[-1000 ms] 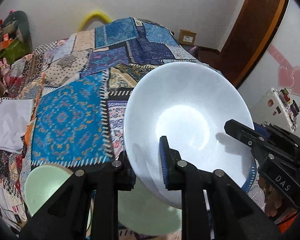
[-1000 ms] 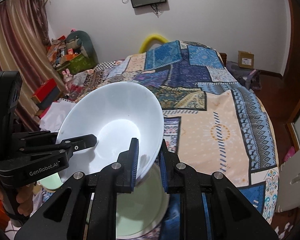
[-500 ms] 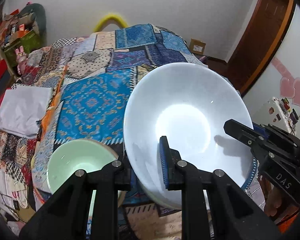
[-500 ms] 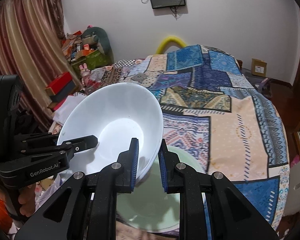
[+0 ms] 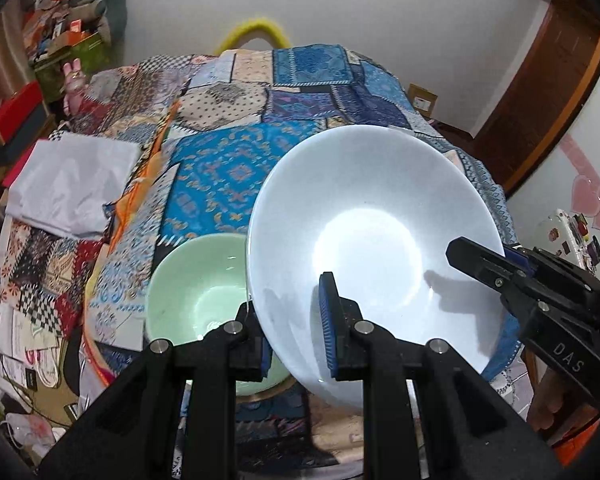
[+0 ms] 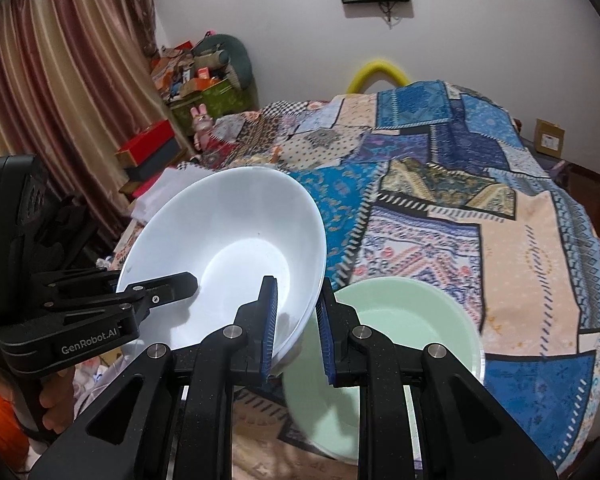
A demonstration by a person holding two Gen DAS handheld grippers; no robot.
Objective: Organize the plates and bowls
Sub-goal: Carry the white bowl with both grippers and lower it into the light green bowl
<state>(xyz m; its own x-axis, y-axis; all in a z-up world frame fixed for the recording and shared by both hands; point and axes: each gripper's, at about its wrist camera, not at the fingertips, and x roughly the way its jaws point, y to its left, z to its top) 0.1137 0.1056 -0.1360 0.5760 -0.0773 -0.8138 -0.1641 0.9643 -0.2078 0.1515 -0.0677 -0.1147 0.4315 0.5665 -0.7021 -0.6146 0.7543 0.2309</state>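
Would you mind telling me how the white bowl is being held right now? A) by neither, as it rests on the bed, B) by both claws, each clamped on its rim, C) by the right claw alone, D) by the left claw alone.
B: the left claw and the right claw each pinch the rim of the white bowl, which hangs tilted above the green bowl.
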